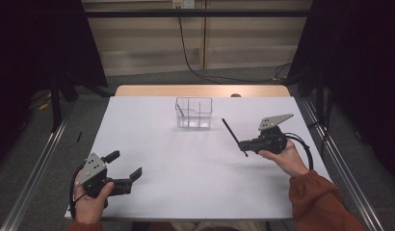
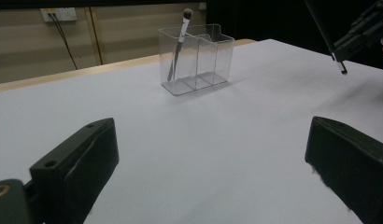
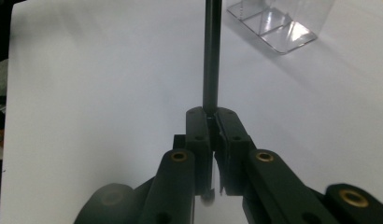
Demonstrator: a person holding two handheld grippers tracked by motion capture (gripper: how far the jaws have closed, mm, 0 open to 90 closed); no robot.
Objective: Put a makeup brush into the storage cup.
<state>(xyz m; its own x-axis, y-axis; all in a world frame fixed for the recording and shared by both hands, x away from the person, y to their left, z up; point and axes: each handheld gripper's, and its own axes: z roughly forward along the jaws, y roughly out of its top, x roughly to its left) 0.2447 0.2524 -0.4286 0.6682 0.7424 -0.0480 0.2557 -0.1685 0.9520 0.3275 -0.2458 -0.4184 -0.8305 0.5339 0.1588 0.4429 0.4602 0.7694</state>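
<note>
Thin black brush [image 1: 232,135]: light, stiff, likely slippery; clamped near its lower end in right claw [image 1: 244,143], above desk [image 1: 186,163] near clear organizer [image 1: 193,113]. Left claw [image 1: 124,168]: released, empty.

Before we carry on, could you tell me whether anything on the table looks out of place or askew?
Nothing stands out. The clear organizer stands upright with one brush leaning in an end compartment, and the right tool grips a thin black stick above the white table.
</note>
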